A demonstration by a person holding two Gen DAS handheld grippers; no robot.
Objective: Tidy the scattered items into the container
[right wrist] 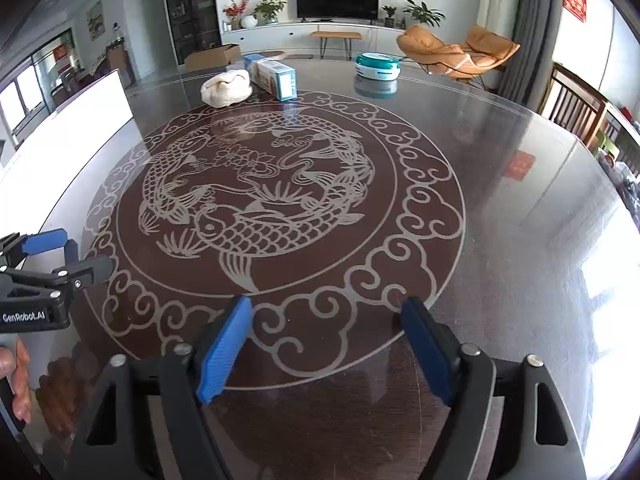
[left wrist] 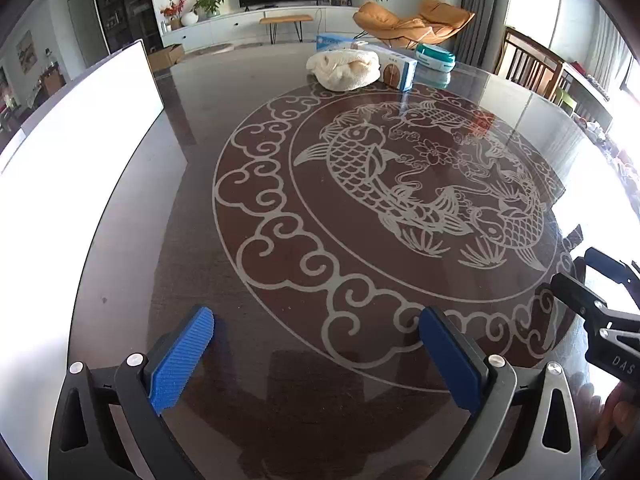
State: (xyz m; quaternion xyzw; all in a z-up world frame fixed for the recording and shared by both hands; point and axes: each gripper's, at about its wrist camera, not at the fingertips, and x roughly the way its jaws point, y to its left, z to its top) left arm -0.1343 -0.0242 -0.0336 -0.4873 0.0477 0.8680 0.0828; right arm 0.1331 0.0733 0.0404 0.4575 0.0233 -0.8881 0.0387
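Note:
At the far side of the dark glass table [left wrist: 192, 264] lie a cream cloth bundle [left wrist: 344, 69] [right wrist: 227, 87], a blue and white carton [left wrist: 400, 68] [right wrist: 276, 74] touching it, and a round teal and white tub [left wrist: 435, 58] [right wrist: 378, 65]. My left gripper [left wrist: 316, 316] [right wrist: 80, 250] hovers open over the near edge of the table's fish pattern, with nothing between its blue pads. To its right, my right gripper [right wrist: 328, 305] [left wrist: 576, 267] is also open and empty. Both are far from the items.
A large white, overexposed flat-sided thing [left wrist: 80, 140] [right wrist: 72, 128] stands along the table's left edge. A second blue box [left wrist: 334, 42] lies behind the cloth. Wooden chairs [left wrist: 528, 64] stand at the right; a hand [right wrist: 18, 384] holds the left gripper.

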